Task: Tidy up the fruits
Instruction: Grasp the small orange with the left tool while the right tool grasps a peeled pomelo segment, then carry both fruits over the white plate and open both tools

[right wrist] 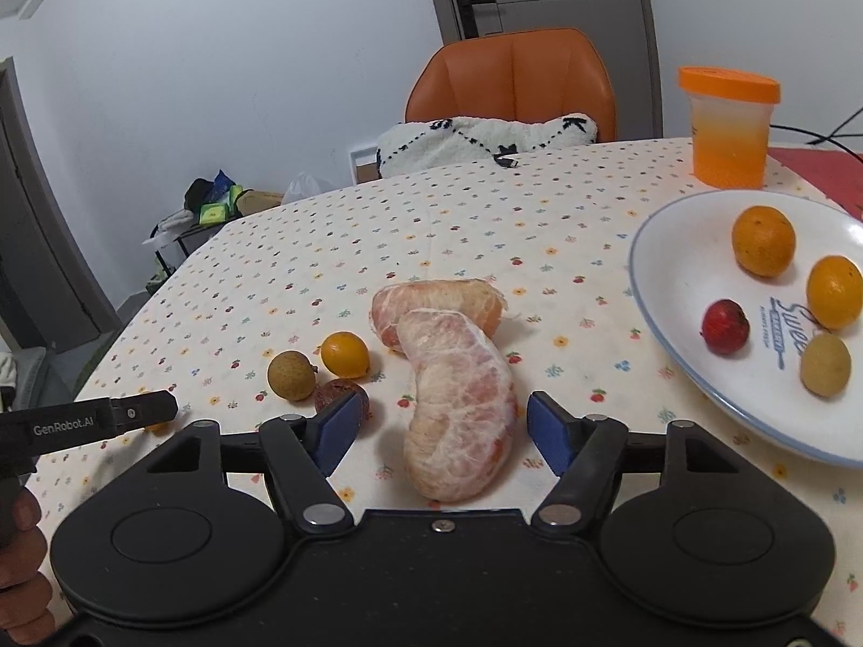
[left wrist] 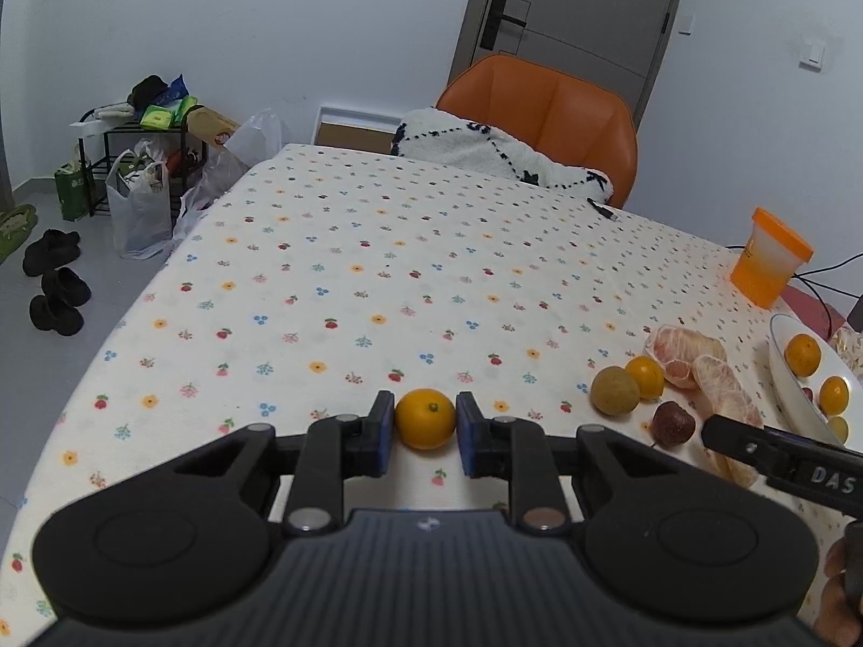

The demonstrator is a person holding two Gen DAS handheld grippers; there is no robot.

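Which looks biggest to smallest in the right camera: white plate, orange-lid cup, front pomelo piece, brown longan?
1. white plate
2. front pomelo piece, though nearness enlarges it
3. orange-lid cup
4. brown longan

A home dining room: a table [left wrist: 377, 248] under a floral cloth, an orange chair [left wrist: 545, 108] at 12 o'clock before a grey door [left wrist: 572, 5], shoes [left wrist: 54, 280] and shopping bags [left wrist: 137, 205] on the floor at 10 o'clock.

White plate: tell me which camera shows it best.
Right wrist view: the white plate is nearly whole, four fruits lying in it visible. Left wrist view catches only an edge-on sliver at the frame's right side.
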